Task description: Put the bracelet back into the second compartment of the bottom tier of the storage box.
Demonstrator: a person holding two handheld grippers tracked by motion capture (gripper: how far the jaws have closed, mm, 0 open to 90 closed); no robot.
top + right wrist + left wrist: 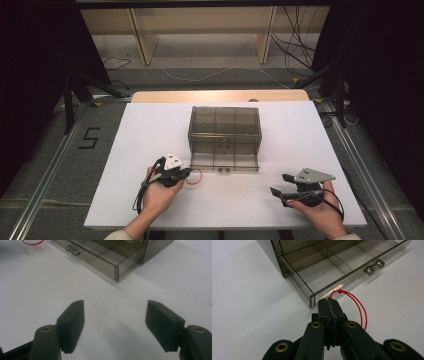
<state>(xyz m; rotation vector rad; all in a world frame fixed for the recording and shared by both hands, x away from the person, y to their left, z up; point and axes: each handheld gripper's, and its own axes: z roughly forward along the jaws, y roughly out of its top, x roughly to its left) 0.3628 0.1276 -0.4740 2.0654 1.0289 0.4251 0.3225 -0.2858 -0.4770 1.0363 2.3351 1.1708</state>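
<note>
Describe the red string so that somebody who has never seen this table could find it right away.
In the middle of the white table stands a smoky clear box with its bottom drawer pulled out. Just off that drawer's front left corner, the left gripper is shut on a thin red string loop, the one bright-coloured thing there.

Smoky grey clear drawer box [225, 131], red cord [354, 305], white table [150, 130]

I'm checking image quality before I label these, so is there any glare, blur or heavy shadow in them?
High view: dim, dark at the sides, evenly lit table. Left gripper view: a bright glare streak on the drawer front, the red string sharp. Right gripper view: soft shadows beneath the open hand-held gripper, the far string slightly blurred.
</note>
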